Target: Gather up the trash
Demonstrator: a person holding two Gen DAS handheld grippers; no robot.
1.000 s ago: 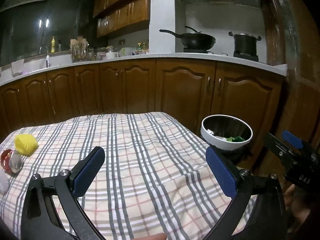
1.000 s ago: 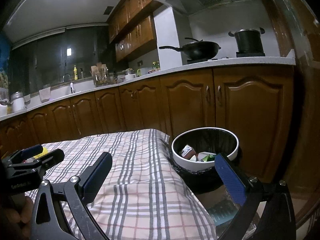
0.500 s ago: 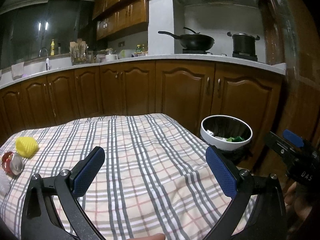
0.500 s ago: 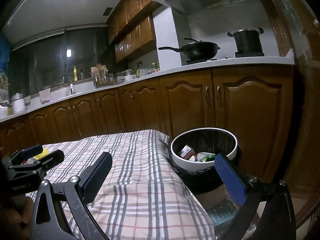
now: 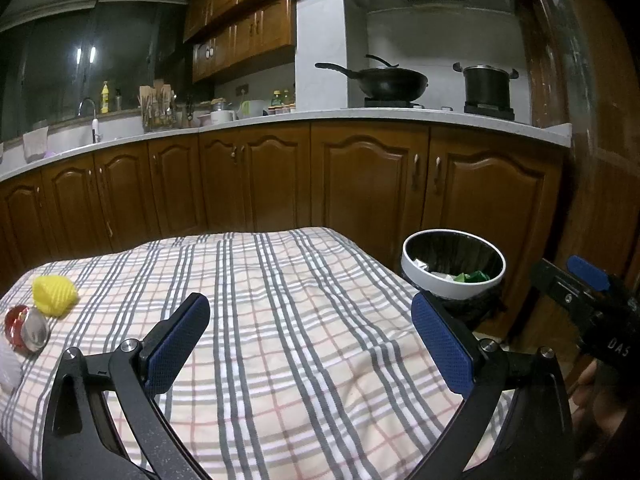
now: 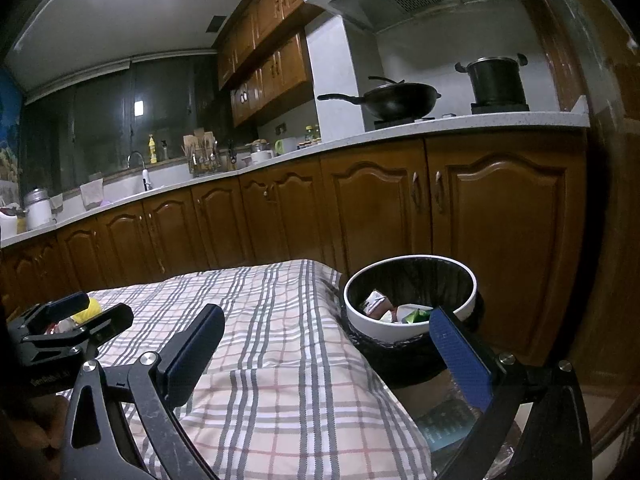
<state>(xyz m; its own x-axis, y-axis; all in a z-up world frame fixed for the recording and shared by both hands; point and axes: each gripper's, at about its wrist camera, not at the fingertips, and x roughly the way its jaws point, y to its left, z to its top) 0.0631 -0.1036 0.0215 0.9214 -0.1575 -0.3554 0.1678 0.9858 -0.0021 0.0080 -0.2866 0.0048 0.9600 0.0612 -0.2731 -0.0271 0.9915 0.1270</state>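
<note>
1. Left gripper: fingers spread wide, holding nothing, above the checked bench.
2. Right gripper: fingers likewise apart, empty, beside the bin.
3. Yellow crumpled trash lies at the bench's far left, next to a red-and-silver item.
4. Judged light, soft, crushable: pinch across its middle.

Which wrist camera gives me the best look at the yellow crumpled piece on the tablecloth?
The left wrist view: the yellow crumpled piece lies whole and unblocked on the checked tablecloth, beside a red and silver item. In the right wrist view only a sliver of it shows, behind the left gripper.
</note>
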